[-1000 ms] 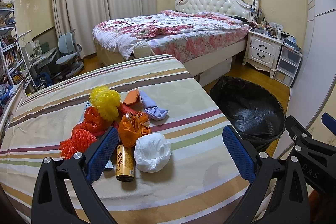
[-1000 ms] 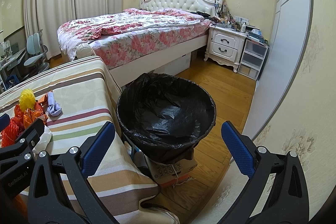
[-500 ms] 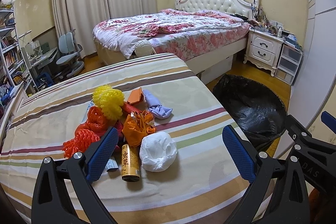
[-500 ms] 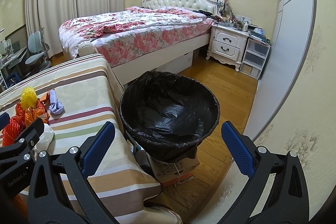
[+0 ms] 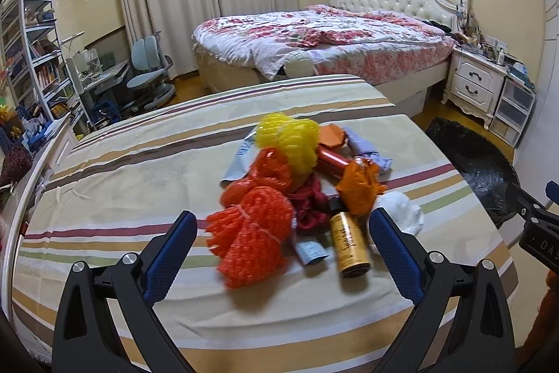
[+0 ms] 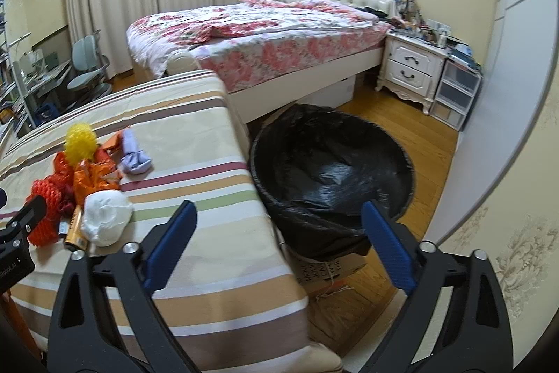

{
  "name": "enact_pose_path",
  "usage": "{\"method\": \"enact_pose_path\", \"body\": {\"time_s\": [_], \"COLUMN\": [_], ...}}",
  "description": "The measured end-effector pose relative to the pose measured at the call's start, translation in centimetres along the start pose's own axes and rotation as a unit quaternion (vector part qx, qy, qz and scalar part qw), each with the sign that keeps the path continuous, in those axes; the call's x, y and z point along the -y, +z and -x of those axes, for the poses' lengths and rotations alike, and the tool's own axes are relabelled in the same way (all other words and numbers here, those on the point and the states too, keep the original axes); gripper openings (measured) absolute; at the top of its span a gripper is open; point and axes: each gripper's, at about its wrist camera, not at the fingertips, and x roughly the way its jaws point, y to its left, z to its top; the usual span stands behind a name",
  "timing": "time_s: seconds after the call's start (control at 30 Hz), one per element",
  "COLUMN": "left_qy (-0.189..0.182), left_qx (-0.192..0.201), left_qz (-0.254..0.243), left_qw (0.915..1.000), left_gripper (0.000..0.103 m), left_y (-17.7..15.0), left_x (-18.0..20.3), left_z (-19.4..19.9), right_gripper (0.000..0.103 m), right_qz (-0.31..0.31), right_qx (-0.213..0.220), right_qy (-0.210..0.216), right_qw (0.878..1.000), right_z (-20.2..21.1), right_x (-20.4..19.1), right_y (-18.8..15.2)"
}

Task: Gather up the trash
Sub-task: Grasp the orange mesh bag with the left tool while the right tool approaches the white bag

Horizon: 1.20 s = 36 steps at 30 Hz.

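Left wrist view: the left gripper (image 5: 283,247) has its jaws wide, nothing held betw. them. The trash pile sits on the striped tablecloth (image 5: 139,170), directly ahead of the fingers. Nearest is the orange-red net (image 5: 253,233); it lies just in front of the left blue pad (image 5: 171,256), more to that side than the center. Its long axis seems to run roughly along the gripper's pointing direction, a bit diagonal. The gold can (image 5: 349,242) lies next to the right pad, long axis also pointing away from the camera, so the jaws would cross it sideways, which is good for a pinch. Behind are a white crumpled wad (image 5: 405,212), orange wrapper (image 5: 360,186), yellow net (image 5: 290,138) and a lilac cloth piece (image 5: 370,152).

Right wrist view: the right gripper (image 6: 279,243) is open but its jaws are closing now, w/ nothing betw. them. It points over the table corner toward the black-lined bin (image 6: 332,163), which stands on the floor just beside the table edge. The pile is well to this gripper's left.

So the left hand is clearly nearer to the trash, and the bin is on the right hand's side. I judge the next move is for the left gripper: go forward and down on the net or the can, then carry it across to the right, over the table edge, to the bin.
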Motion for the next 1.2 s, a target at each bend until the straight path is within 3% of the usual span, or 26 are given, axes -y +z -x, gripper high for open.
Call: {"method": "enact_pose_path", "body": {"time_s": [0.13,0.23,0.57,0.73,0.77,0.9,1.2], "left_qy": [0.011,0.018,-0.003,-0.014,-0.016,-0.049,-0.063], "left_qx": [-0.002,-0.008,-0.01,-0.032,-0.035,-0.048,-0.036], "left_qz": [0.014,0.019,0.011,0.011,0.011,0.007,0.01], "left_qw": [0.9998,0.9996,0.9999,0.9993,0.9992,0.9976,0.9973], "left_gripper": [0.095,0.08,0.079,0.079,0.076,0.05,0.045], "left_y": [-0.6,-1.1,-1.1,-1.3,-1.3,-1.8,-2.6], "left_x": [-2.4,-3.6,-3.8,-3.9,-3.9,-4.0,-4.6], "left_z": [0.1,-0.1,-0.9,-2.5,-2.7,-3.2,-1.0], "right_gripper": [0.081,0.081,0.081,0.081,0.081,0.081,0.081], "right_qz": [0.013,0.026,0.04,0.042,0.042,0.044,0.058], "right_qx": [-0.011,-0.012,-0.028,-0.032,-0.033,-0.036,-0.032], "right_qy": [0.022,0.028,0.035,0.037,0.037,0.039,0.05], "right_qw": [1.0,0.999,0.998,0.998,0.998,0.998,0.997], "right_z": [-0.2,-0.1,-0.9,-1.3,-1.5,-1.7,-1.1], "right_x": [-1.6,-2.9,-4.3,-4.5,-4.6,-4.8,-6.2], "right_y": [0.6,0.8,0.8,0.7,0.6,0.6,0.3]}}
